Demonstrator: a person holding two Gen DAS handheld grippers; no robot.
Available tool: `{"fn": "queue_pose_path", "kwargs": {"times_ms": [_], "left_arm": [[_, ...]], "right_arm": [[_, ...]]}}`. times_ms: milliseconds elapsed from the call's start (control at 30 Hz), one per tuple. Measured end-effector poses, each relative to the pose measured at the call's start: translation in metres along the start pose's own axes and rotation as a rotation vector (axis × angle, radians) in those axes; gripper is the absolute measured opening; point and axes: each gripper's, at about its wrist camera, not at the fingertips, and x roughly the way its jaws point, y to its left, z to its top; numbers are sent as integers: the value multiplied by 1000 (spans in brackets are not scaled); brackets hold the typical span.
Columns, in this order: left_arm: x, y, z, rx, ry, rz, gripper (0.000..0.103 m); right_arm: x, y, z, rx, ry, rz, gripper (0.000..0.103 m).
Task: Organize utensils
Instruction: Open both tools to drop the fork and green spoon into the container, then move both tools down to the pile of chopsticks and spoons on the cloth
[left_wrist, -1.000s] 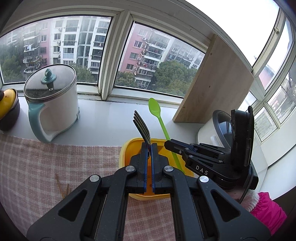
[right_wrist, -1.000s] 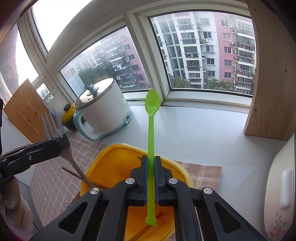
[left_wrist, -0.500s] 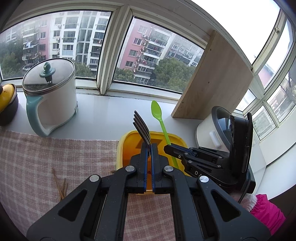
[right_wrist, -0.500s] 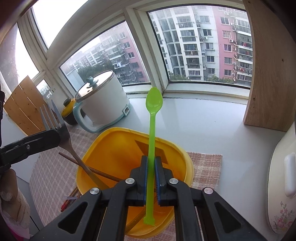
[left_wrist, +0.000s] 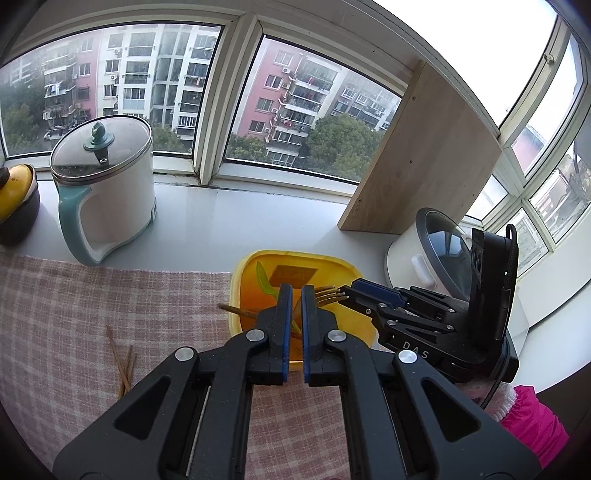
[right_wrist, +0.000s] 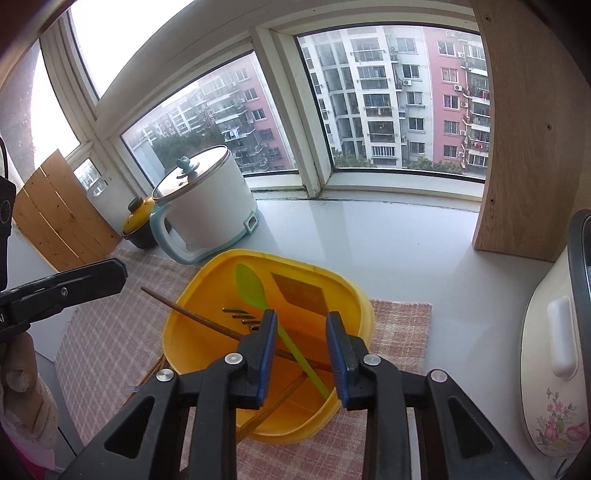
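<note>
A yellow tub (right_wrist: 192, 295) (left_wrist: 236, 291) stands on a pink checked cloth. In it lie a green spoon (right_wrist: 255, 288) (left_wrist: 264, 280), a fork (right_wrist: 238, 315) (left_wrist: 327, 293) and a brown chopstick (right_wrist: 184, 310) (left_wrist: 236, 311). My right gripper (right_wrist: 301, 325) is open and empty just above the tub's near side. My left gripper (left_wrist: 294, 295) is slightly open and empty over the tub's near rim. Each gripper shows in the other's view: the right one (left_wrist: 354, 291) and the left one (right_wrist: 118, 273).
A white electric pot (left_wrist: 107, 192) (right_wrist: 210, 210) and a yellow-lidded pot (left_wrist: 14, 206) stand on the sill at left. A wooden board (left_wrist: 424, 158) leans at right beside a white cooker (left_wrist: 424, 254). Loose chopsticks (left_wrist: 122, 362) lie on the cloth (left_wrist: 92, 314).
Both grippers opened. The fork dropped from the left gripper and the green spoon from the right one; both now lie in the yellow tub. Both grippers tilted down toward the tub.
</note>
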Motion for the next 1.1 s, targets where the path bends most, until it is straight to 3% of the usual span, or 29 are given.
{"fn": "queue_pose_path", "kwargs": {"times_ms": [400, 567, 667, 867, 933, 1100], "left_arm": [[-47, 25, -28, 36, -31, 61, 0], [-64, 55, -45, 68, -2, 79, 0], [-71, 79, -57, 85, 17, 96, 8], [-69, 140, -82, 35, 96, 126, 10], [-65, 157, -90, 17, 126, 124, 10], [-52, 186, -108, -8, 191, 97, 10]], "right_arm": [[-50, 6, -10, -2, -71, -78, 37], [-69, 24, -21, 3, -108, -117, 56], [-78, 38, -30, 8, -126, -123, 70], [-87, 74, -54, -2, -188, -167, 95], [-86, 83, -62, 3, -205, -181, 101], [-71, 108, -74, -8, -163, -165, 100]]}}
